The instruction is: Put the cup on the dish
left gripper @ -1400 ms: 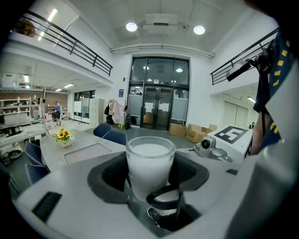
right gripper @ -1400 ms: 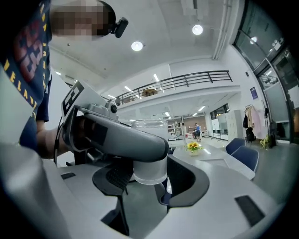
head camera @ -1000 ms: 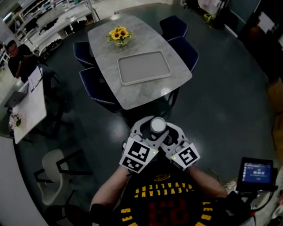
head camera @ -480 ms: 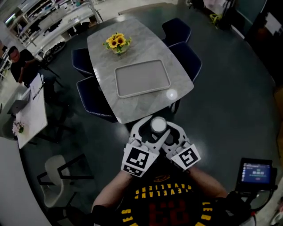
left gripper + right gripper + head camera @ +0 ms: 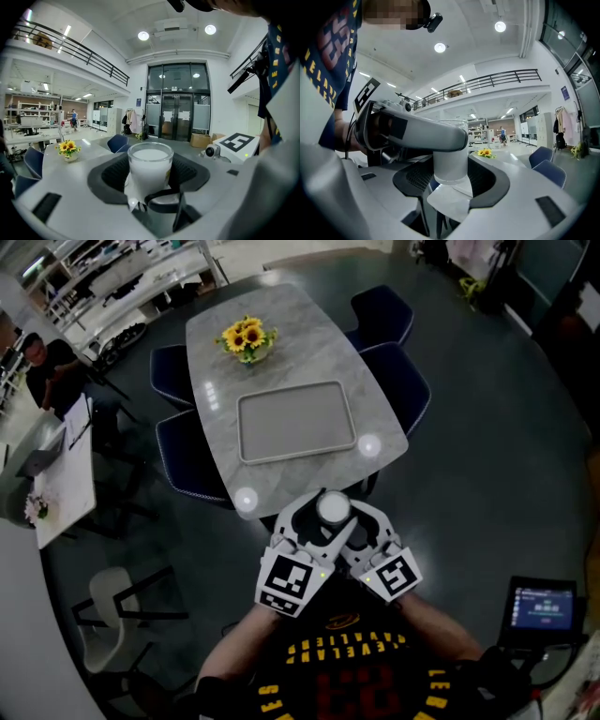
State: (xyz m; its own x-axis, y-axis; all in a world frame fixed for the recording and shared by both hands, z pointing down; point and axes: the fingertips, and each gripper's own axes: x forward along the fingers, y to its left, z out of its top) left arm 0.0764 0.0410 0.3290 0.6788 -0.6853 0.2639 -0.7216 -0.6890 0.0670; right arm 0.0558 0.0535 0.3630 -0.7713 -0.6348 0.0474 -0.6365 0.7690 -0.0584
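Holding the cup (image 5: 333, 507) aloft, the left gripper (image 5: 315, 523) and right gripper (image 5: 353, 521) both clasp it short of the table (image 5: 309, 334); the carry seems underway, and next comes reaching forward and lowering it onto the grey dish (image 5: 295, 423)

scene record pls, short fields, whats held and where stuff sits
cup: white, upright, held in the air by the table's near end
left gripper: jaws shut on the cup
right gripper: jaws shut on the same cup
tray: grey, bare, on the table
sunflowers: beyond the tray, far end
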